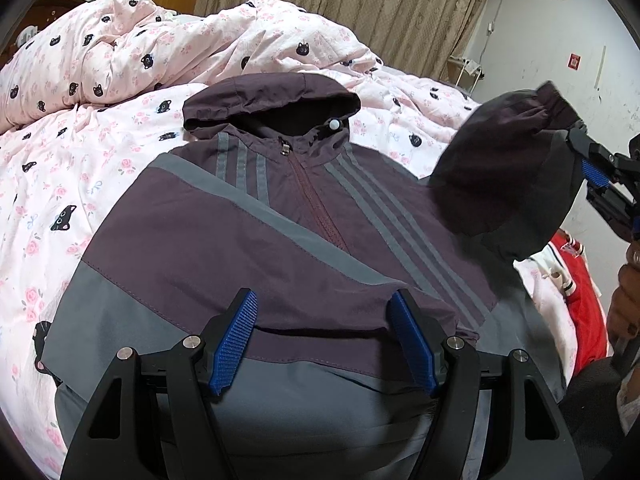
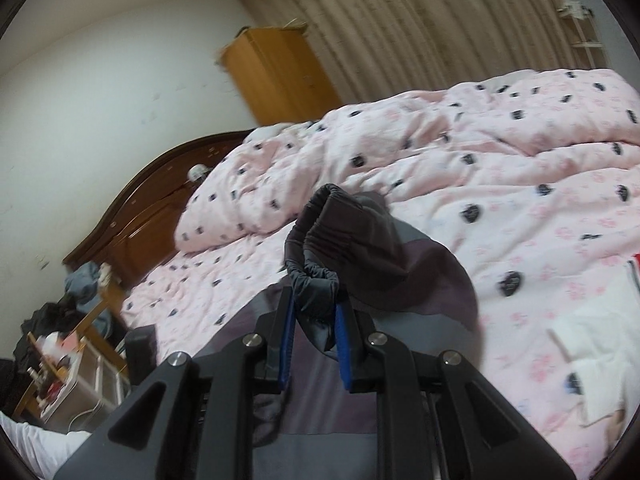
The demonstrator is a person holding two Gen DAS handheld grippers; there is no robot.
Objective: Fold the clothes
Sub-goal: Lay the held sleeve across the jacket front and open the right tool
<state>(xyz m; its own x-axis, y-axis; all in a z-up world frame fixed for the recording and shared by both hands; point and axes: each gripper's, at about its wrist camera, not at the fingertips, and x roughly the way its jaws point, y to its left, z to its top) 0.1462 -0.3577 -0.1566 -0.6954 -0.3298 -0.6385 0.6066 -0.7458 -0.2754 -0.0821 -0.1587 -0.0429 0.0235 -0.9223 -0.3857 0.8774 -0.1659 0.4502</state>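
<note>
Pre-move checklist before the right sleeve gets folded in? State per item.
1. Right hand-held gripper shut on sleeve cuff: ok.
2. Sleeve lifted off the jacket: ok.
3. Left hand-held gripper open, holding nothing: ok.
4. Left sleeve already folded across the chest: ok.
5. Jacket lies flat, zipped, hood up top: ok.
6. Hem straight: cannot tell, hidden by the gripper.

We see a bed (image 1: 72,184) covered with a pink quilt (image 1: 168,52) printed with black cat faces and roses. On it the purple-grey hooded jacket (image 1: 248,232) lies flat, front side up, zipper closed. Near the bed's right edge lie a red garment (image 1: 584,304) and a white cloth (image 2: 600,344).
</note>
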